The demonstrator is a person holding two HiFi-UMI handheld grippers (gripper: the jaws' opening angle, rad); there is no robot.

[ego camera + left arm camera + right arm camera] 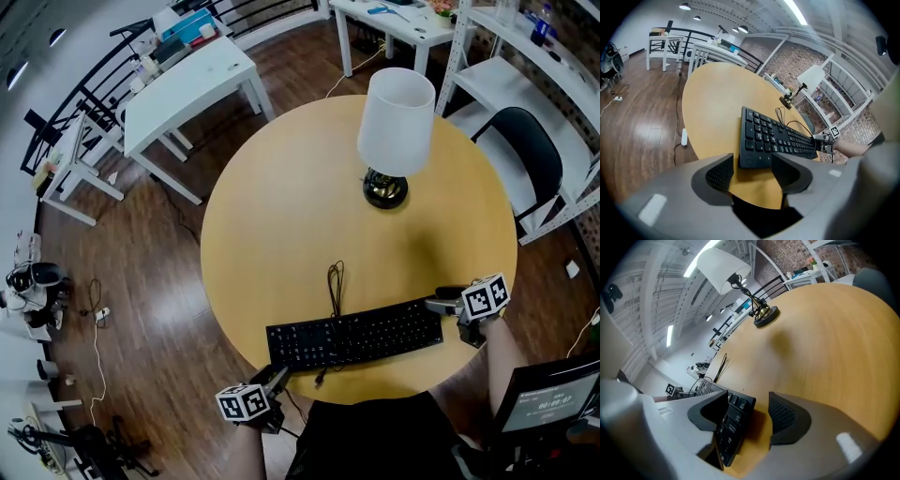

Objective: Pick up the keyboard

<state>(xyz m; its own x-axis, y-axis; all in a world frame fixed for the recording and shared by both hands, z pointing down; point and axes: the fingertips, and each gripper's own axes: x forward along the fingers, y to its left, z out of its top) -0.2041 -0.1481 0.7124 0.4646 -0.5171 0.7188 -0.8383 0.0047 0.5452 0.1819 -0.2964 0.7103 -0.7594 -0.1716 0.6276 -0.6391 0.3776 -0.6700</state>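
Long black plastic keyboard flanked at both ends
Its long axis is laid between left gripper and right gripper; each end is framed by wide-open jaws; nothing is clamped.

- Light: bright, even; ceiling strips overhead.
- Shadows: soft, under my left gripper and near the lamp on the table.
- Glare: pale sheen on floor.
- Edges: fisheye bend, dark corners in both gripper views.
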